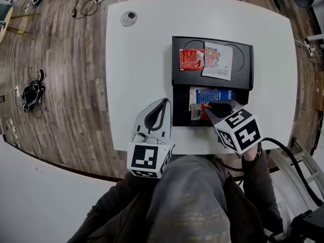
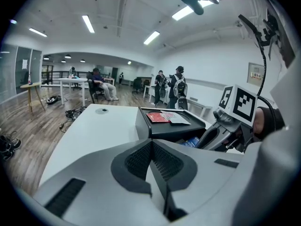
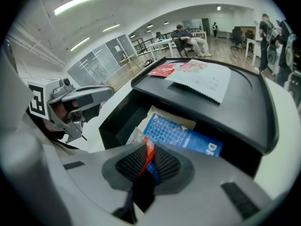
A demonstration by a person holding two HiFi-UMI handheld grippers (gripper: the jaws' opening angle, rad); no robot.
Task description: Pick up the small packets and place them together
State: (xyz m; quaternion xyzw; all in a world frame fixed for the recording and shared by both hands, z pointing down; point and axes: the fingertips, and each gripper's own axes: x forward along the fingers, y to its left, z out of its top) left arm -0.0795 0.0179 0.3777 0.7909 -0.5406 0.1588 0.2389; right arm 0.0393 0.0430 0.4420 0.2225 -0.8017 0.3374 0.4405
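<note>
- The black plastic two-level tray stands on the white counter. On its raised far shelf a flat red sachet and a white printed packet already lie together, touching at their edges.
- In the tray's lower near compartment lies a blue printed packet, not yet gathered with the others.
- The right claw reaches down into that compartment. Its pads are pinched onto the edge of a small thin red packet, which is not yet lifted clear.
- A pale wrapper may lie under that packet, but the view is too cramped to be sure.
- The left claw hangs over the bare counter just left of the tray, its pads together with nothing between them.
- Judged from this, two packets are placed; the gripped red one and the blue one remain.
</note>
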